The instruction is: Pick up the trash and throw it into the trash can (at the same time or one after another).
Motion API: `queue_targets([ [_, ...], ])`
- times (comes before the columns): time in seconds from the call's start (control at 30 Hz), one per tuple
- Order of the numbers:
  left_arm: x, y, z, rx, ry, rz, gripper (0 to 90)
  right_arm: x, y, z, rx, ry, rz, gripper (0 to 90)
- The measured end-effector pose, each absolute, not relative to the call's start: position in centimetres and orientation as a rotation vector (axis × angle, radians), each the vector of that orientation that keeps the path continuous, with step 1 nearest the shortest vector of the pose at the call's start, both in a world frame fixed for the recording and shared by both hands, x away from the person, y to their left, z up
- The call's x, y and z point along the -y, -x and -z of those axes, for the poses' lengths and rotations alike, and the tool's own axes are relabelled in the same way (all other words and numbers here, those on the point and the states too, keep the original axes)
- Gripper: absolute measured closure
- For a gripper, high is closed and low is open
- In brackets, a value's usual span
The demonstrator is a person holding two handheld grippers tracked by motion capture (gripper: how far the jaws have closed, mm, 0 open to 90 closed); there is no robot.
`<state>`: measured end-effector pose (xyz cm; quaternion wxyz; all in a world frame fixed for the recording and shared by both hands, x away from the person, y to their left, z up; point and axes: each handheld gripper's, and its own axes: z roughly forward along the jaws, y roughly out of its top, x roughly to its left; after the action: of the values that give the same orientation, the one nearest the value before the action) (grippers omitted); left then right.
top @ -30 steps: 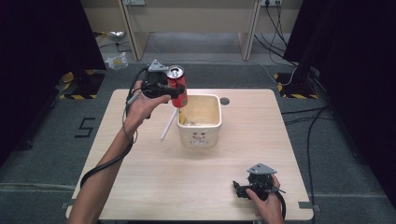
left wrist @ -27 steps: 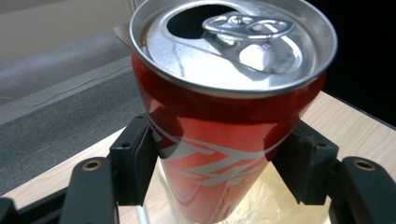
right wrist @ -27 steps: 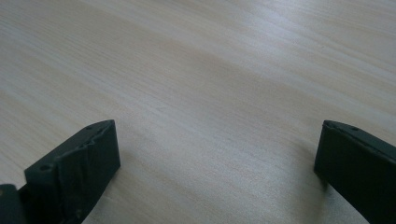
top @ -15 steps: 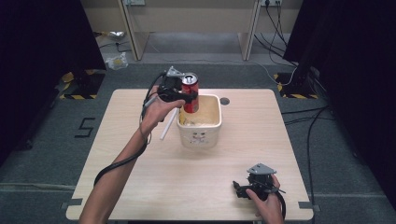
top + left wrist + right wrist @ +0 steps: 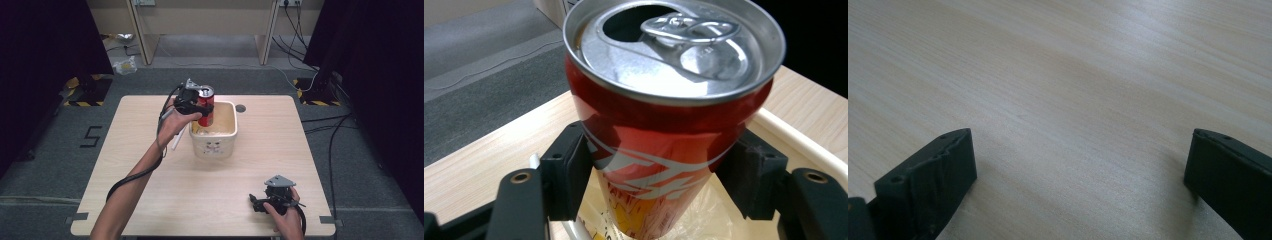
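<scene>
Red can [image 5: 205,106] in the left tongs [image 5: 192,104] — now over the bin [image 5: 214,145], apparently lower.

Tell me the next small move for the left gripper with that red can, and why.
Probably lower it a little and then open. The left gripper is shut on the red can, upright and already opened at the top, over the near-left part of the cream bin. The left gripper view shows the bin's plastic-lined inside right beneath the can, so a short descent should set it inside.

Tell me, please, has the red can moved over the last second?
Yes. The left gripper has carried the red can rightward, from left of the cream tub to above its left rim.
</scene>
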<state>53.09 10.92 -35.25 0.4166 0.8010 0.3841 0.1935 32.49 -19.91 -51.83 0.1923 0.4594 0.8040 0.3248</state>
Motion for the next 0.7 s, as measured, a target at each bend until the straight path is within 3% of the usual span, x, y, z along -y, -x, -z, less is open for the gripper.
queue_targets([
  [0.7,-11.1,-53.5,37.5,-0.993,-2.043,-0.474,32.6,19.9,-32.5,51.8,-2.261,-1.288,-0.91,0.6],
])
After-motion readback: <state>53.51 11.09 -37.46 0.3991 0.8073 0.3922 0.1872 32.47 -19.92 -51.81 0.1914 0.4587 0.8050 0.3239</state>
